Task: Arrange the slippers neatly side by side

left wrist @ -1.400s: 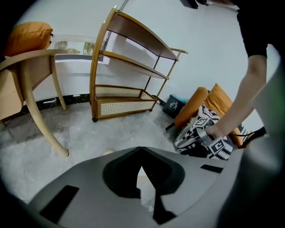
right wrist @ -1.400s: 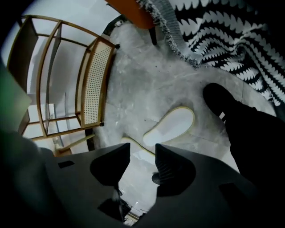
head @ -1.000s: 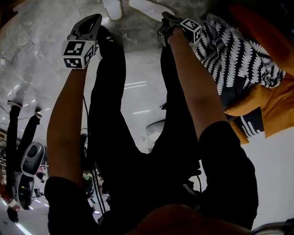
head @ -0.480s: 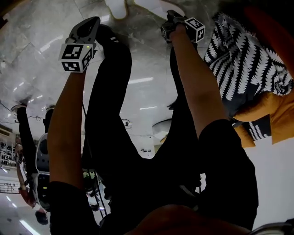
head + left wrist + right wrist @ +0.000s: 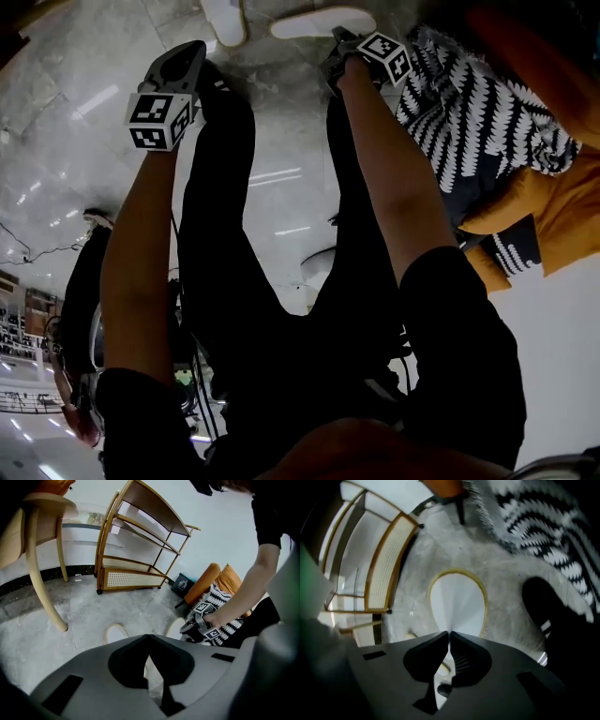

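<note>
Two white slippers with yellow rims lie on the grey marble floor, the left slipper (image 5: 225, 19) and the right slipper (image 5: 323, 21). In the right gripper view the right slipper (image 5: 459, 599) fills the middle. My right gripper (image 5: 450, 633) has just been closing and now pinches that slipper's near edge, which creases toward the jaw tips. In the head view the right gripper (image 5: 339, 58) sits just below that slipper. My left gripper (image 5: 183, 64) hangs above the floor, short of the left slipper (image 5: 117, 632). It (image 5: 149, 637) is shut with nothing in it.
A curved wooden shelf rack (image 5: 140, 541) stands against the far wall, and a pale chair leg (image 5: 44, 583) is at the left. An orange armchair with a black-and-white patterned throw (image 5: 487, 112) stands right of the slippers. My black-trousered legs and a dark shoe (image 5: 548, 606) are close by.
The head view has swayed, so the slippers sit a little lower and further right in it. The right gripper's marker cube has rolled slightly. The left gripper has hardly moved.
</note>
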